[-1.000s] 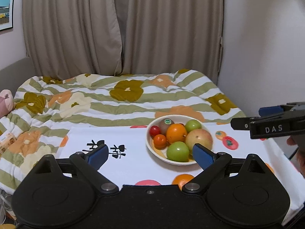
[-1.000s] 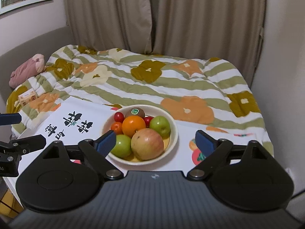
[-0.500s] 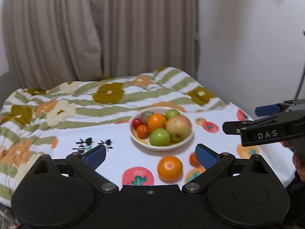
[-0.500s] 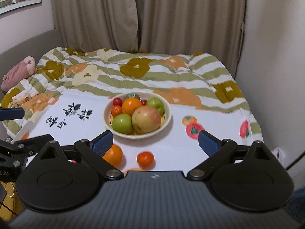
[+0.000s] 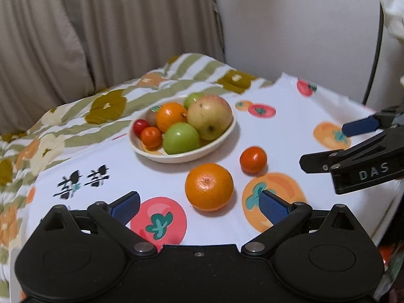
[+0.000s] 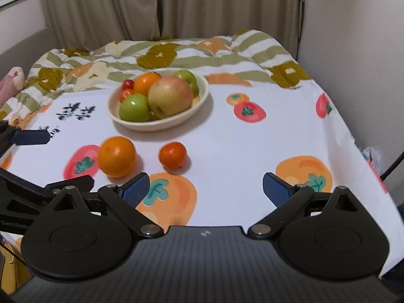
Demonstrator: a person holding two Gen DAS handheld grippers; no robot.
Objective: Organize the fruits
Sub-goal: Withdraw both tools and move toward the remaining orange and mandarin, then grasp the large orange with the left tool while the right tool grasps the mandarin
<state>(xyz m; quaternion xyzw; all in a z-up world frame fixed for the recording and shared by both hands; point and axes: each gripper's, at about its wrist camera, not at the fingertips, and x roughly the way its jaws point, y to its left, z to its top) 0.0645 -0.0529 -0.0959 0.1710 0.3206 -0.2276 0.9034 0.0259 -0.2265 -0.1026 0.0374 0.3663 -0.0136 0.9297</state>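
Two fruits, a big round orange [image 5: 209, 186] and a small reddish mandarin [image 5: 253, 159], lie on the tabletop [image 5: 282, 136] just beside the full cream ceramic bowl [image 5: 228, 136]. Probably they must go in. The left gripper [image 5: 199, 203] and right gripper [image 6: 205, 188] are both spread apart, empty.

A home bedroom; flowered quilt [image 6: 161, 53] on a bed, drawn curtains [image 6: 166, 5] behind.

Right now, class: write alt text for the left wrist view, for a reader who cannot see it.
A large orange and a smaller tangerine sit loose on a fruit-print tablecloth, in front of a cream bowl piled with apples, an orange and tomatoes. The left gripper, jaws open, frames the orange; the right gripper enters from the right.
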